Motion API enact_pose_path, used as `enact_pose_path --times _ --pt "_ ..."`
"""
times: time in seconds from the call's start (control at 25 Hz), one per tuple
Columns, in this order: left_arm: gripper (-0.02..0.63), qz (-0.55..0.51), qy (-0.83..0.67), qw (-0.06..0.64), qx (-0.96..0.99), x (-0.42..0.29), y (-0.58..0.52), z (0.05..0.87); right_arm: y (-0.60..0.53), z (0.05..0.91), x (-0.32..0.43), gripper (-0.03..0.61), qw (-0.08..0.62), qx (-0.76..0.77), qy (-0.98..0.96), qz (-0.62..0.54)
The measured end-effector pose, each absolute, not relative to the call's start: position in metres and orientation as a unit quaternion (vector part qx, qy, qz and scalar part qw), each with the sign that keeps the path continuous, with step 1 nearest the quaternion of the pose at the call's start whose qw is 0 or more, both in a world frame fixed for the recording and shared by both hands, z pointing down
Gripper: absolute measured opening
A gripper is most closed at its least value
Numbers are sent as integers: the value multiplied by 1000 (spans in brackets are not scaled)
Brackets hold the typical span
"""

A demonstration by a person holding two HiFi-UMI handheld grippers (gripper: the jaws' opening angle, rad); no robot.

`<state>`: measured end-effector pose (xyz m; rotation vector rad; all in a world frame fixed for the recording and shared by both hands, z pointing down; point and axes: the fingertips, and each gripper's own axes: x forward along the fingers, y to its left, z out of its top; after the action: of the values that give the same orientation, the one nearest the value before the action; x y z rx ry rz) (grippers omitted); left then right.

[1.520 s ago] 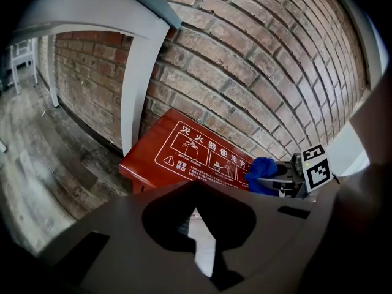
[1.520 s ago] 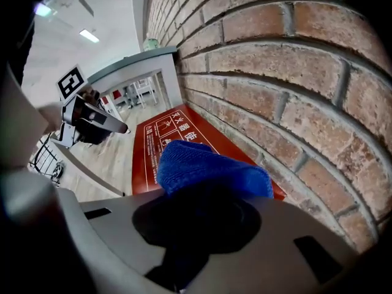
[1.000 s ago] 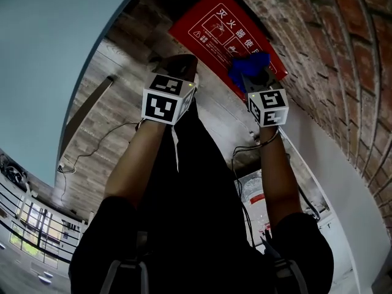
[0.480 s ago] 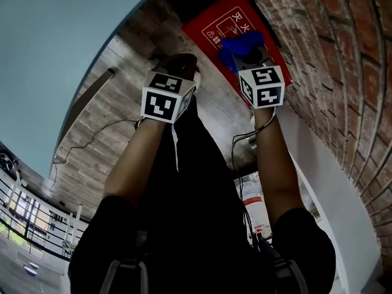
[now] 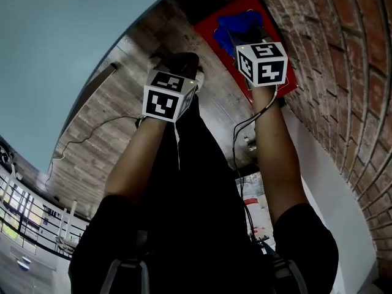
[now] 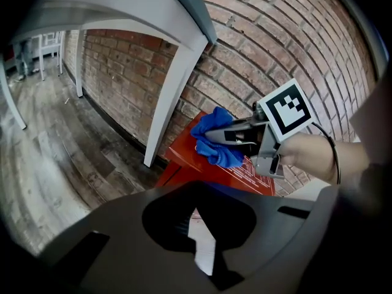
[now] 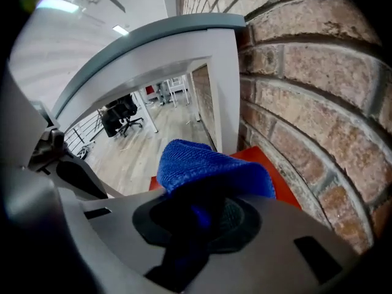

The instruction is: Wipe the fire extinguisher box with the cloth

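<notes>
The red fire extinguisher box point(image 5: 283, 78) stands on the floor against the brick wall; it also shows in the left gripper view point(image 6: 191, 164) and the right gripper view point(image 7: 268, 162). My right gripper point(image 5: 240, 34) is shut on a bunched blue cloth point(image 5: 237, 24), which is pressed on the box's top face near its far end. In the left gripper view the cloth point(image 6: 215, 152) sits under the right gripper point(image 6: 214, 136). The cloth point(image 7: 202, 167) fills the right gripper's point(image 7: 202, 208) jaws. My left gripper point(image 5: 184, 63) hangs to the left of the box, shut and holding nothing; its jaws point(image 6: 199, 241) touch nothing.
The brick wall point(image 5: 343, 48) runs along the right. A white table leg point(image 6: 168, 90) comes down just beyond the box, under a grey-edged tabletop point(image 7: 153, 38). A cable point(image 5: 92, 136) lies on the wood floor point(image 6: 55, 146). Office chairs point(image 7: 119, 116) stand far off.
My right gripper has slid the cloth along the box's top toward its far end. The left gripper has stayed nearly where it was.
</notes>
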<state>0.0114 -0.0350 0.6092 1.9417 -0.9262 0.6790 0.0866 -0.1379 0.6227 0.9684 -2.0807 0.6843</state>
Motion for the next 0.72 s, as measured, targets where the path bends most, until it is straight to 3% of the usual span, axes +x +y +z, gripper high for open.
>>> enact_pose_path --times 0.72 --pt "5 268 -385 441 765 -5 -35 620 -153 626 9 97 359 318 -836 267"
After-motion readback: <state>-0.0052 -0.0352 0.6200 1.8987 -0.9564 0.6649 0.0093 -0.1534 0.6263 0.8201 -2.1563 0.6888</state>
